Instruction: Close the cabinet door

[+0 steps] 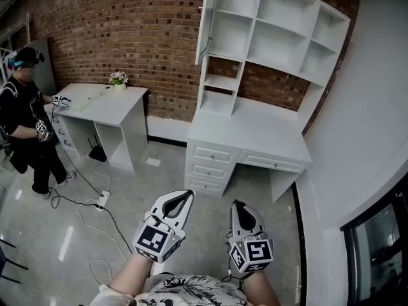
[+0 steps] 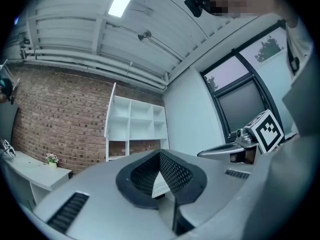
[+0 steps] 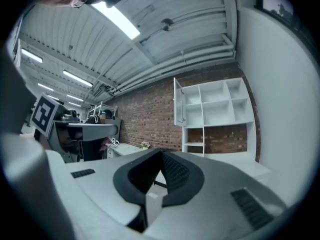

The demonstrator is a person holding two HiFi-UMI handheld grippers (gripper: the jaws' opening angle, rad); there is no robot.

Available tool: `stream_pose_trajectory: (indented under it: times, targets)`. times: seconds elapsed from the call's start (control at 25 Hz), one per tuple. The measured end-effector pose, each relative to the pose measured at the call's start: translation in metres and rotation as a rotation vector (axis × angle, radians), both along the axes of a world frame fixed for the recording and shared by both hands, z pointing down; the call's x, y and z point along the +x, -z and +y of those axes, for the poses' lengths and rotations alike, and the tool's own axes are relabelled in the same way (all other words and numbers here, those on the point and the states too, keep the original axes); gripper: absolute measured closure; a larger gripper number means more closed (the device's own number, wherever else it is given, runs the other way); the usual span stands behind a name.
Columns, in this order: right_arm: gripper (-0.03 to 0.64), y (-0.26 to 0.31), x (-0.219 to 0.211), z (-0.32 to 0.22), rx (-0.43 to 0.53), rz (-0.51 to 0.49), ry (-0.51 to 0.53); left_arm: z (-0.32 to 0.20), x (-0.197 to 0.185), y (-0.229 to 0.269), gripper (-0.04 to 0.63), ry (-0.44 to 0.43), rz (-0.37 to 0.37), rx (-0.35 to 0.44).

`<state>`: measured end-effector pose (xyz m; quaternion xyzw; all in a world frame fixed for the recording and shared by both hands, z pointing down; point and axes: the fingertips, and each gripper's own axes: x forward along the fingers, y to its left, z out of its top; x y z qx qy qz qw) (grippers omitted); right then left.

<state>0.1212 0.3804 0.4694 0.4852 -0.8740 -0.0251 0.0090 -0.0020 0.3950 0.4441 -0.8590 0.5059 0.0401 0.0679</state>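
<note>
The door (image 1: 203, 24) stands swung out from the upper left corner of the white shelves (image 1: 252, 40), which sit on the back of a counter (image 1: 255, 129) against the brick wall. From the head view it shows almost edge-on: a tall, narrow panel with its long axis upright, hinged on the shelves' left side and its free edge out toward the room. Both grippers hang low in front of the person, well apart from the door, which lies ahead of them and high above. The left gripper (image 1: 185, 197) has its fingers (image 2: 140, 174) pressed together at the tips with nothing between them. The right gripper (image 1: 238, 206) likewise has its fingers (image 3: 175, 174) closed and empty. Across the head view the door sits between the two grippers, somewhat closer to the left one. Its outer face looks to turn left, so the left gripper seems better placed to reach round and push it right onto the open compartment. The task has not begun: the person must first step in and raise a hand.
</note>
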Motion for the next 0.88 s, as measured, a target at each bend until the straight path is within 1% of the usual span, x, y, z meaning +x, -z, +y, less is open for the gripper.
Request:
stream_pose_trajectory:
  times: [0.12,0.36,0.52,0.64,0.76,0.88]
  targets:
    - [0.615,-0.010,0.000,-0.010,-0.040,-0.014,-0.009,-0.006,-0.003,-0.005,0.583,0.014,0.006,-0.012]
    - [0.615,-0.018,-0.009,-0.036,-0.040,0.016,-0.008,-0.026,-0.022,-0.014,0.583,0.068,0.019,-0.040]
    - [0.615,-0.022,-0.028,-0.063,-0.044,0.013,-0.010,-0.047,-0.051,-0.021,0.583,0.109,0.046,-0.042]
    - [0.615,-0.028,-0.046,-0.091,-0.060,0.007,-0.015,-0.075,-0.076,-0.029,0.583,0.126,0.056,-0.048]
    - [0.614,-0.028,-0.069,-0.125,-0.060,0.016,-0.028,-0.109,-0.102,-0.031,0.583,0.123,0.056,-0.059]
    - [0.615,-0.022,-0.103,-0.166,-0.062,0.017,-0.049,-0.148,-0.137,-0.023,0.583,0.108,0.041,-0.058]
